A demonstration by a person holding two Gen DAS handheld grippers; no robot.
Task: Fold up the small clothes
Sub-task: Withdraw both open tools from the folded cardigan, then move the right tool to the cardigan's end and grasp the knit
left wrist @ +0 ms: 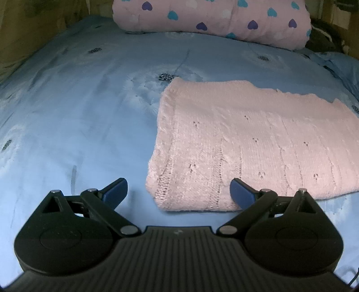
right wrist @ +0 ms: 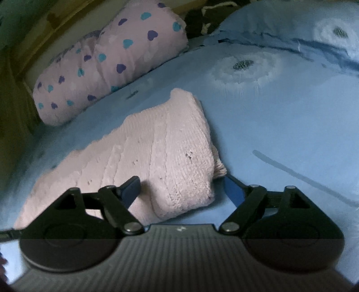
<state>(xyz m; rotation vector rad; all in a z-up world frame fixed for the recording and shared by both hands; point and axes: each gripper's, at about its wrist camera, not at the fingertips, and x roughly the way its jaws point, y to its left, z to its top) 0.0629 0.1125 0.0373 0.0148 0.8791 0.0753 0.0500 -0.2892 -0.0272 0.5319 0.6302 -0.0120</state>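
Note:
A pink knitted garment (left wrist: pixel 246 143) lies folded into a flat rectangle on the blue bedsheet (left wrist: pixel 78 112). My left gripper (left wrist: pixel 179 191) stands open over its near left corner; the right blue pad (left wrist: pixel 241 193) is over the knit's front edge and the left pad is above bare sheet. In the right wrist view the same garment (right wrist: pixel 157 152) runs from the left to the centre. My right gripper (right wrist: pixel 182 191) is open around its near right corner, the left pad (right wrist: pixel 132 187) over the knit and the right pad beside the edge. Neither pair of pads presses the fabric.
A rolled pink quilt with blue and purple hearts (left wrist: pixel 213 20) lies along the far side of the bed, also seen as the quilt (right wrist: pixel 107 67) at upper left. A wooden bed frame (left wrist: pixel 33 27) borders the left. Dark items (right wrist: pixel 202 18) sit beyond the quilt.

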